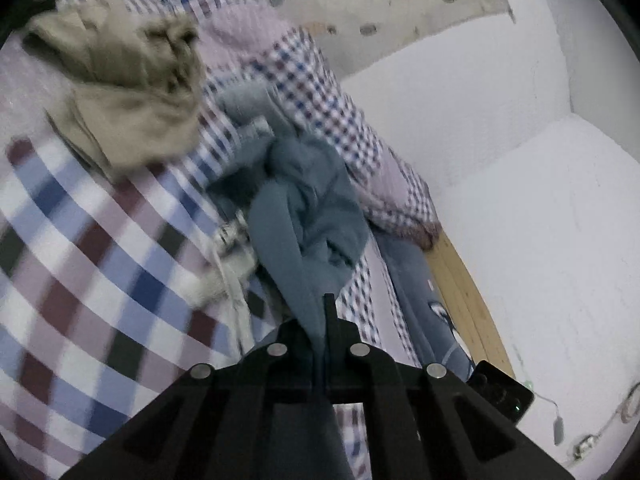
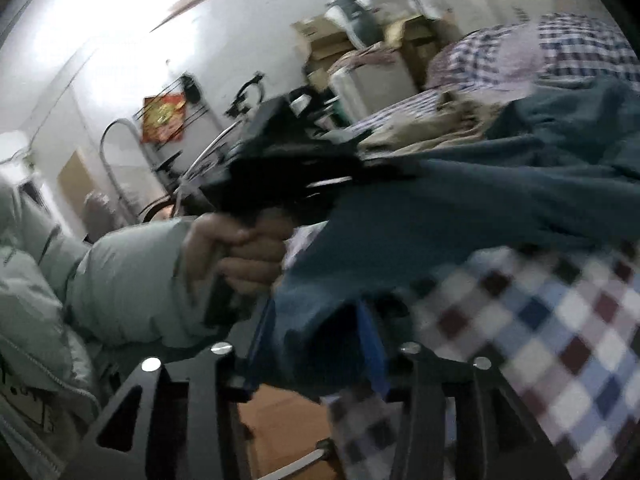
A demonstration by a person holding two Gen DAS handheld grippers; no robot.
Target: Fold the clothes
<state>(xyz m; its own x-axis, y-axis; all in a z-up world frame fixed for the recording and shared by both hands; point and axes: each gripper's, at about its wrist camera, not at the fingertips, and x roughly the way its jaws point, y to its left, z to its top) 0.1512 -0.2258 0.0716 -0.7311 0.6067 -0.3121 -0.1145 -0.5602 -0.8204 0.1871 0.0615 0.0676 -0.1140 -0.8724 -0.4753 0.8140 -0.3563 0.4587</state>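
Black jaws of the left gripper stand narrow, pinched on a fold of one slate-blue soft cloth garment, which rises crumpled from the jaws and bunches in a loose heap above them. In the right wrist view the right gripper likewise has its jaws closed on the same blue garment, a blue pad showing beside the cloth; the fabric stretches taut across to the left gripper, held in a hand coming out of a pale green padded sleeve. Two grippers, then, and one garment strung between them, lifted above the bed. Beneath it lies a checked bedcover in white, blue and dark red squares, blurred close to the lens. On that cover rests one rumpled beige cloth garment, well apart from the jaws, and one small pale cloth item with a cord, just beside the blue heap. A light wooden bed rail runs along the bed's edge beside a white wall.
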